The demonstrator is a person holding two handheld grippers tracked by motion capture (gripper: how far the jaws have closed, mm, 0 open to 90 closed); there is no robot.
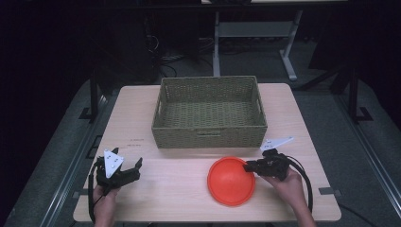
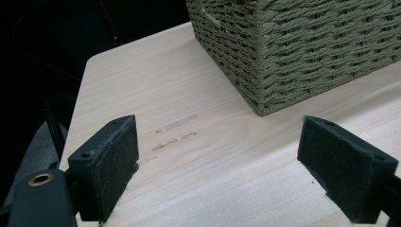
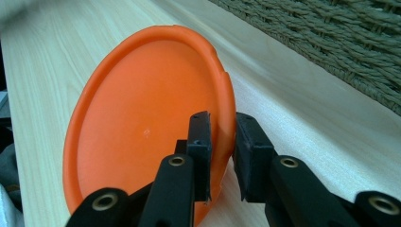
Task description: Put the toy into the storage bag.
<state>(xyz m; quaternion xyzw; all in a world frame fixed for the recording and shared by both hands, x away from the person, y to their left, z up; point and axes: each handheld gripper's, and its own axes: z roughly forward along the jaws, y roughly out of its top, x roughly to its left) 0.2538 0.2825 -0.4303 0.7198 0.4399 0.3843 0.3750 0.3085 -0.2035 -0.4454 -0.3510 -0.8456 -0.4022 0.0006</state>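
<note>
The orange plate (image 1: 231, 181) is a round, shallow plastic dish with a raised rim — smooth, bright, and plain apart from a small pale fleck near its middle in the right gripper view (image 3: 142, 142). It lies on the light wooden desk (image 1: 179, 189), in front of the woven basket (image 1: 209, 112) and towards the right, well apart from the basket's front wall.

The right gripper (image 1: 249, 166) has the plate's right edge between its jaws: in the right gripper view one pad sits inside the dish and the other outside the rim, drawn narrow and pinching the edge (image 3: 222, 151). The plate looks tipped there, rim raised on the gripped side. The right hand (image 1: 288, 187) comes in from the lower right, the gripper pointing left and level along the desk, its cable looping behind the wrist.

The left gripper (image 1: 134, 170) rests low over the desk at the front left, held by the left hand (image 1: 105, 194) and angled towards the basket — its jaws stand wide with only bare desk between them (image 2: 217, 156), the basket's near corner (image 2: 265, 71) ahead.
</note>
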